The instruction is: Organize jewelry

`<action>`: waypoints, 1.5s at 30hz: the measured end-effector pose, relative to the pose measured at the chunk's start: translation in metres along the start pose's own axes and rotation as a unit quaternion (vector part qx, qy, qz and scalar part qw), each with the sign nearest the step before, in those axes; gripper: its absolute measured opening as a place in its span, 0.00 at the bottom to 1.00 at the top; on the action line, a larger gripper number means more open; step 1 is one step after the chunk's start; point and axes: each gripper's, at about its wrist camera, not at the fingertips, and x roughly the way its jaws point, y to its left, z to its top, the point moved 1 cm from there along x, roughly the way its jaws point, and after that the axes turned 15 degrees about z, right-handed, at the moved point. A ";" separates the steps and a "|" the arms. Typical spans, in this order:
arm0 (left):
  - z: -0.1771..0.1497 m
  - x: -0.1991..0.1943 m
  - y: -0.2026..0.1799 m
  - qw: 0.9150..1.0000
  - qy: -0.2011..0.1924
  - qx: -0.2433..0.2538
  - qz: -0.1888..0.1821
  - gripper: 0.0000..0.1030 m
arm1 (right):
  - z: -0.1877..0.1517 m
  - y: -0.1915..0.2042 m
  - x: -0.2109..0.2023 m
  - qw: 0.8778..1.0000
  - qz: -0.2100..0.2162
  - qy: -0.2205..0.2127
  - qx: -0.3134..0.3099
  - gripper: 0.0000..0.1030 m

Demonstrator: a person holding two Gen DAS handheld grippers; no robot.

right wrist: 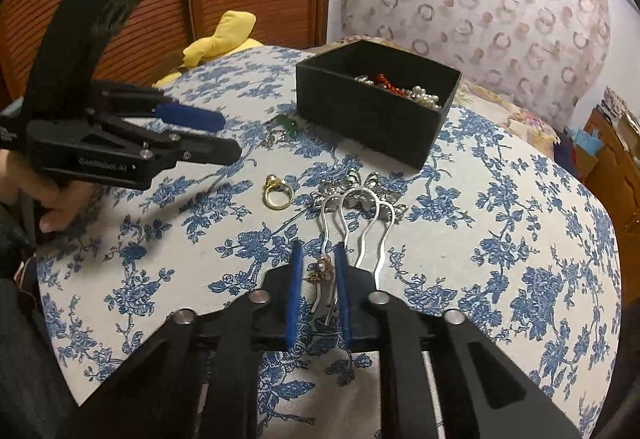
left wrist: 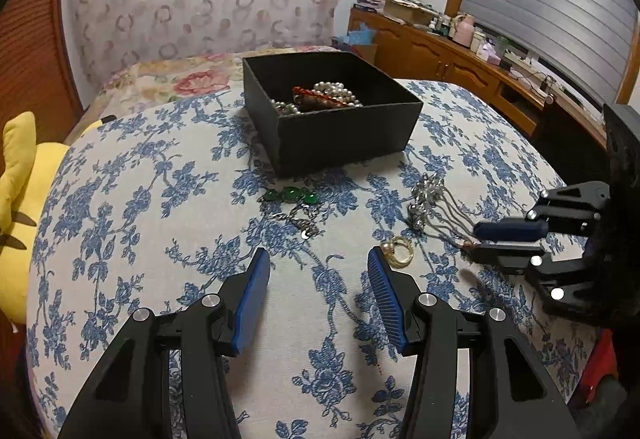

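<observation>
Low centre of my right view, my right gripper (right wrist: pixel 318 263) has its pads narrowed around a small rose-gold earring (right wrist: pixel 323 266), not clearly pinching it yet, with the silver hairpins (right wrist: pixel 352 215) just beside; my left gripper (left wrist: pixel 318 259) hangs wide and empty. Beyond sit the gold ring (right wrist: pixel 277 191) and green-stone piece (left wrist: pixel 290 196). Next, I reckon: close, lift, carry to the black box (right wrist: pixel 372 115) upper centre.
</observation>
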 end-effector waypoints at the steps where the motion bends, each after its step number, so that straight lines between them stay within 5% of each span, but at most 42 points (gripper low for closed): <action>1: 0.001 0.000 -0.001 1.000 0.000 0.001 0.000 0.47 | 0.000 0.000 0.001 1.000 -0.004 0.003 0.000 0.09; 14: 0.001 0.000 -0.006 1.000 0.001 0.004 -0.003 0.47 | -0.003 -0.011 -0.005 1.000 -0.011 -0.002 0.013 0.06; 21: 0.002 0.001 -0.011 1.000 0.001 0.006 -0.007 0.47 | 0.000 -0.013 -0.026 0.999 -0.009 -0.038 0.019 0.06; 30: 0.027 0.010 -0.042 0.999 -0.001 0.028 -0.039 0.47 | -0.009 -0.027 -0.041 0.998 -0.027 -0.049 0.036 0.06; 45: 0.050 0.046 -0.072 0.994 0.036 0.028 -0.097 0.19 | -0.015 -0.041 -0.058 0.995 -0.034 -0.071 0.055 0.06</action>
